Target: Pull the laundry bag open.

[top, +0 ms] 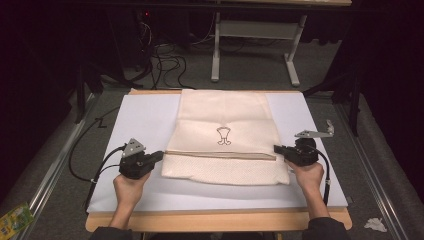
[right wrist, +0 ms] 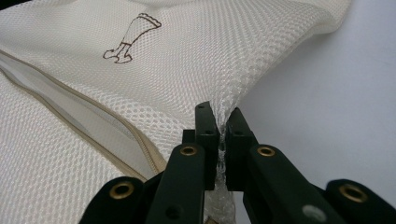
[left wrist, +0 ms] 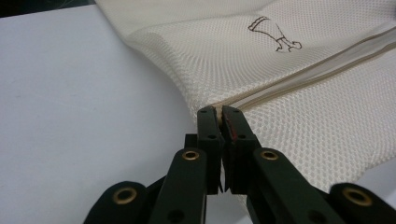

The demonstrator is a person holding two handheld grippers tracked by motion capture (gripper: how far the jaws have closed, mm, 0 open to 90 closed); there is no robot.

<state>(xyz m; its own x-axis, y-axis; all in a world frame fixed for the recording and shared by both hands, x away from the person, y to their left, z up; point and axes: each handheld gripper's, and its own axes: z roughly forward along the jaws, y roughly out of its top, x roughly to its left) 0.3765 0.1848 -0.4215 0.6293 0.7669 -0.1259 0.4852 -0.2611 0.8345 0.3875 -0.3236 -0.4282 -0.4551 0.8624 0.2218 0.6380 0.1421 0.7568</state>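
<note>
High view: jaws pinch mesh bag [top: 225, 145] side edges.

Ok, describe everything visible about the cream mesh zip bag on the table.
The cream mesh zip bag lies flat on a white board, roughly rectangular, of fine honeycomb netting. A beige zipper runs across it, with a small brown outline emblem above. The left gripper is shut on its left edge at the zipper's end, and the right gripper is shut on its right edge, where the mesh puckers up between the jaws.
</note>
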